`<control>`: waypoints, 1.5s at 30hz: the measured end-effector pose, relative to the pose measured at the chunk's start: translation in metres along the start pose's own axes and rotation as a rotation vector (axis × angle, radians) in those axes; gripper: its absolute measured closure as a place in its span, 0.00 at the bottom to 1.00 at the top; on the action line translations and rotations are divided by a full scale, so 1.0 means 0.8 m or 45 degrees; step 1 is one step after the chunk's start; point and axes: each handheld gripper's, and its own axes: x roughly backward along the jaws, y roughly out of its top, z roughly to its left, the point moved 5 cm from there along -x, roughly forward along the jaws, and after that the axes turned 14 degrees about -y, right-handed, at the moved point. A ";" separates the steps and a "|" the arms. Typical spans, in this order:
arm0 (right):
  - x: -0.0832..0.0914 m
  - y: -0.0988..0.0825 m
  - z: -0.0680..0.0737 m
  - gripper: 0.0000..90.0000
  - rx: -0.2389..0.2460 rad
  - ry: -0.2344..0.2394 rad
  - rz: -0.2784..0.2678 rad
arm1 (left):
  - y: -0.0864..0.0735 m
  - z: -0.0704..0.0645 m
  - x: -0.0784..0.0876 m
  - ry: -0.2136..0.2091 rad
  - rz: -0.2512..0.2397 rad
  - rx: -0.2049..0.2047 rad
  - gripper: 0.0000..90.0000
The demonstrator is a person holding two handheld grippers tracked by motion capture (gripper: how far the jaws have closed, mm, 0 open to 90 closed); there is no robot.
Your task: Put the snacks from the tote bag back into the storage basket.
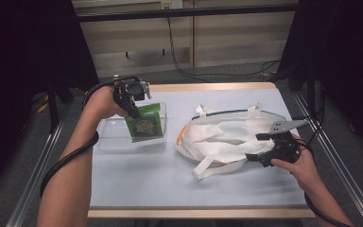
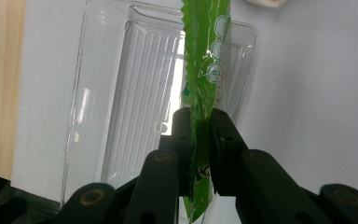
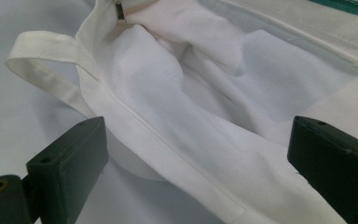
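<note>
In the high view, the left gripper [image 1: 133, 97] holds a flat green foil snack packet [image 1: 144, 124] by its top edge, hanging upright over a clear, shallow plastic tray [image 1: 108, 137] that sits on the left half of the pale blue desk [image 1: 137, 179]. The packet's lower edge looks to be at or just above the tray floor; I cannot tell whether it touches. On the right lies a white cloth tote bag with a thin green trim and white webbing handles [image 1: 227, 135], its mouth gaping towards the right gripper [image 1: 260, 149], which rests at the bag's near rim.

In the left gripper view, the jaws are pinched tight on the green packet [image 2: 204, 70], which stands edge-on between them, with the ribbed clear tray [image 2: 121, 102] directly below. So the pick-up seems done, or close to it: the packet is gripped but has not left the tray's footprint.

In the right gripper view, the jaws stand wide apart with nothing pressed between them; the bag's white seam and lining [image 3: 177, 121] run between them untouched. The bag's mouth is not yet held open.

What looks left, in my judgement: carry the packet across to the bag, perhaps take hold of the rim with the right jaws, lower the packet inside and release it.
</note>
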 end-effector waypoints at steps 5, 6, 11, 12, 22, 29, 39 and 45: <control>0.000 0.000 0.000 0.05 0.003 0.001 -0.001 | 0.002 0.000 -0.005 -0.001 0.009 -0.010 0.91; 0.000 0.000 0.000 0.05 0.001 0.001 0.000 | 0.003 0.001 -0.005 0.020 0.002 -0.013 0.91; 0.000 0.000 0.000 0.05 0.004 0.001 -0.001 | 0.003 0.001 -0.006 -0.007 0.008 -0.015 0.91; 0.000 0.000 0.000 0.05 0.003 -0.001 0.000 | 0.003 0.001 -0.007 -0.005 0.005 -0.015 0.91; 0.000 0.000 0.001 0.05 0.004 0.000 -0.001 | 0.004 0.000 -0.013 -0.019 0.014 -0.028 0.91; -0.001 0.000 0.002 0.05 0.008 -0.003 0.004 | 0.004 0.000 -0.016 0.002 -0.004 -0.027 0.91; -0.001 0.000 0.002 0.05 0.007 -0.006 0.002 | 0.003 0.001 -0.023 -0.029 0.009 -0.033 0.90; 0.000 0.000 0.002 0.05 0.008 -0.006 0.002 | 0.003 0.000 -0.030 -0.036 0.001 -0.025 0.90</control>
